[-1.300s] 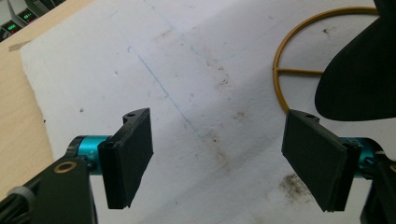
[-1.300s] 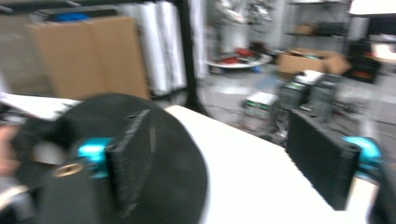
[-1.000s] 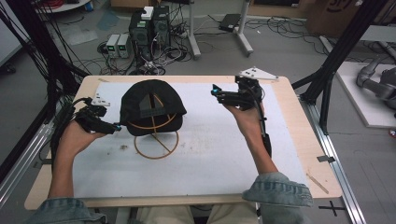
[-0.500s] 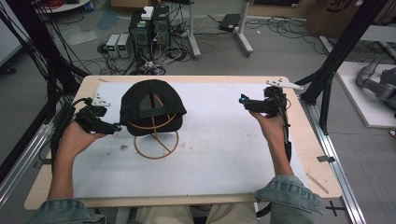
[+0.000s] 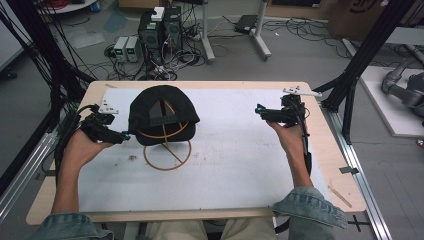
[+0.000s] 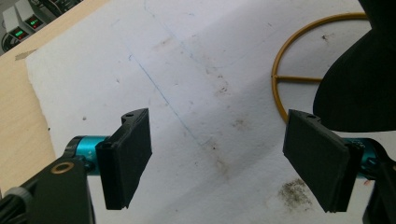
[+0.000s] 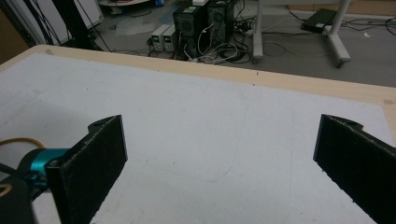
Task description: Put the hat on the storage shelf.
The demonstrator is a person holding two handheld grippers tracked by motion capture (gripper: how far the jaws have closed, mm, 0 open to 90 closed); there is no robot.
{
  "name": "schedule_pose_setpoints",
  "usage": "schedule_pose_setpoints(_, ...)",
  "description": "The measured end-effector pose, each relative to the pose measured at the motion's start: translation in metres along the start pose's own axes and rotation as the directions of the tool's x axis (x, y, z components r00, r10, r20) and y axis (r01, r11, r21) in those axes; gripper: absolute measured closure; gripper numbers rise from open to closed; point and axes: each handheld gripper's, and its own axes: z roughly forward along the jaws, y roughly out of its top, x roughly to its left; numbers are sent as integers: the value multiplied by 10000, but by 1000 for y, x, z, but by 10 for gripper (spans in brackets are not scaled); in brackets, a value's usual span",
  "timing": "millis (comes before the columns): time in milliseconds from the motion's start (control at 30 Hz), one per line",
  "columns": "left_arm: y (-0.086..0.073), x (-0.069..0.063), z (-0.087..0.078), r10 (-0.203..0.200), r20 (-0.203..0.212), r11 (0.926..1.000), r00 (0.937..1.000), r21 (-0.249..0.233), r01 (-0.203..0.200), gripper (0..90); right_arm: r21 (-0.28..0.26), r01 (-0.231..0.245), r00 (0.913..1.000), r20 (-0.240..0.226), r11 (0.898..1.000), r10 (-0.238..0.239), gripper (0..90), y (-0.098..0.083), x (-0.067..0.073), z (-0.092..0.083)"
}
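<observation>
I've got the black cap [image 5: 161, 115] sitting on its gold wire stand [image 5: 167, 154], left-centre on the white sheet of the bench [image 5: 225, 165]. My L gripper [image 5: 123, 135] sits just beside the cap's left edge, jaws spread wide w/ nothing between them; cap brim is close to one pad [image 6: 322, 161]. R gripper [image 5: 259, 111] is well apart, over at the right side, jaws just finished opening, empty, bare sheet btwn them.
</observation>
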Motion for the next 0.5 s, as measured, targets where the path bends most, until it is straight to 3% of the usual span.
schedule_pose_setpoints(500, 0, 1, 0, -7, -26, 10000, 10000, 4, 7, 239, 50, -134, 9999, -69, 9999, 134, 23, -1, -1, 1)
